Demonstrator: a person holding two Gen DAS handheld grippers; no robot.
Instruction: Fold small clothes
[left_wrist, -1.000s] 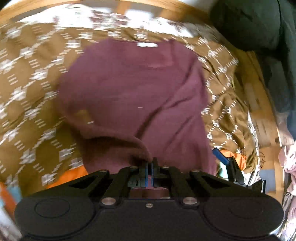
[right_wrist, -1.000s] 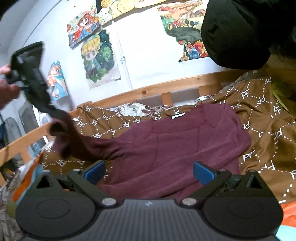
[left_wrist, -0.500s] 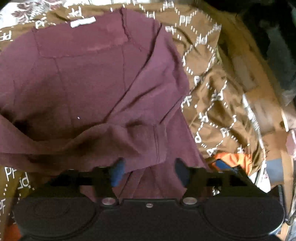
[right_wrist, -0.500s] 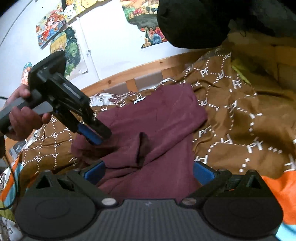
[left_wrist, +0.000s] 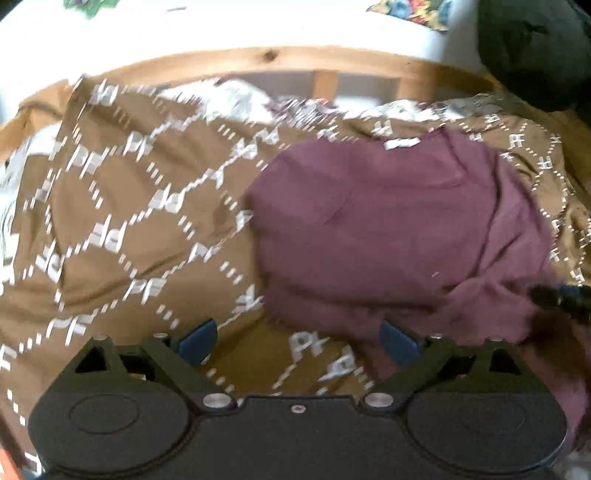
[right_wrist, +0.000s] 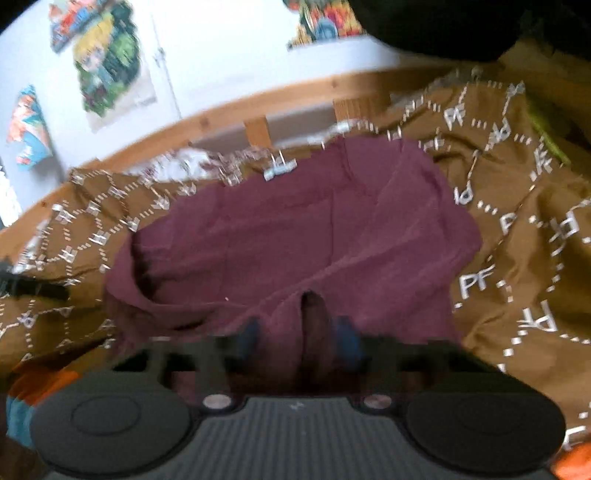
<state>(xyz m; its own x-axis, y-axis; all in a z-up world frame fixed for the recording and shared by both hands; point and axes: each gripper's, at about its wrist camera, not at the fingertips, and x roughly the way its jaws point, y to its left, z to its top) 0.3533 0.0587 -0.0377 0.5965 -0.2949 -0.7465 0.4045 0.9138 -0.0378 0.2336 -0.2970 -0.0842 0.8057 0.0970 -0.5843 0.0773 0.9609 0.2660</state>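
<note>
Meanwhile, a maroon knit sweater (left_wrist: 388, 221) lies on the brown patterned bedspread (left_wrist: 129, 221); left gripper (left_wrist: 299, 338) just opened wide, empty, beside the sweater's hem, while right gripper (right_wrist: 299, 332) has been closing, fingers (right_wrist: 345, 332) narrow around a sweater fold.

One maroon shirt (right_wrist: 295, 236) is lying on one brown patterned blanket (left_wrist: 122, 221), and one white label (right_wrist: 280, 170) is showing at its neck. Two grippers are showing: the left gripper (left_wrist: 297, 338) and the right gripper (right_wrist: 297, 338). Three cartoon posters (right_wrist: 107, 62) are hanging on the wall in the right wrist view. One wooden bed rail (left_wrist: 236, 64) is running behind.
</note>
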